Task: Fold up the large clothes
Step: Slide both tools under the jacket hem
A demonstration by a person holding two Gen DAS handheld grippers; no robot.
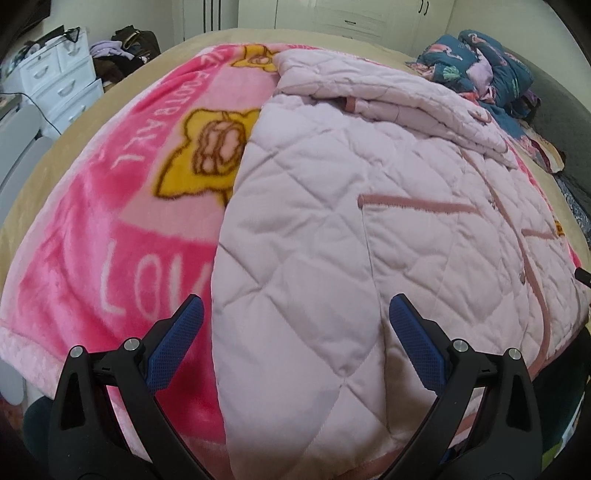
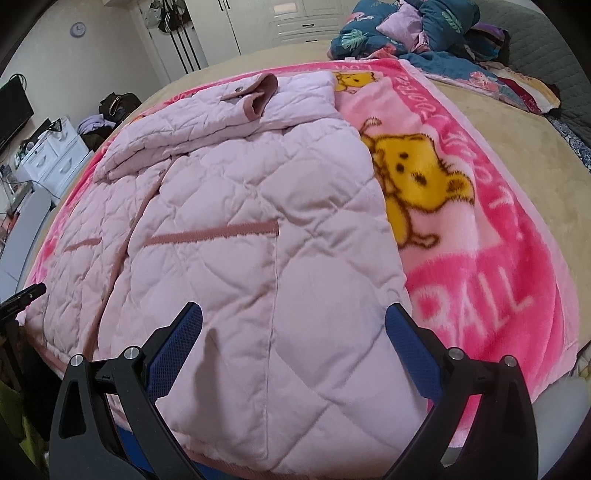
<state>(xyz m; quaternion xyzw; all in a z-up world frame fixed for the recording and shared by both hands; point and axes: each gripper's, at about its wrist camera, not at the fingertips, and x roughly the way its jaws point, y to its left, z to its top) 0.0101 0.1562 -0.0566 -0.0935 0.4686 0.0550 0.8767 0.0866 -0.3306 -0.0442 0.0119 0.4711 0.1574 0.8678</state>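
A big bed [image 2: 498,155] with a tan cover is filling the room ahead of the hand-held gripper. A white set of drawers [image 1: 61,85] is standing far off to the left, with dark bags [image 1: 135,40] piled next to it. White closet doors [image 2: 295,18] are standing at the back. A round clock [image 2: 77,29] is hanging on the pale wall.

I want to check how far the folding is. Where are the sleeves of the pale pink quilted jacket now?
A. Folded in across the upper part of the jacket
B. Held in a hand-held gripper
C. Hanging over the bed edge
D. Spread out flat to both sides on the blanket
A: the sleeves lie folded across the upper part of the jacket, one cuff on top, and both hand-held grippers are open and hold nothing.
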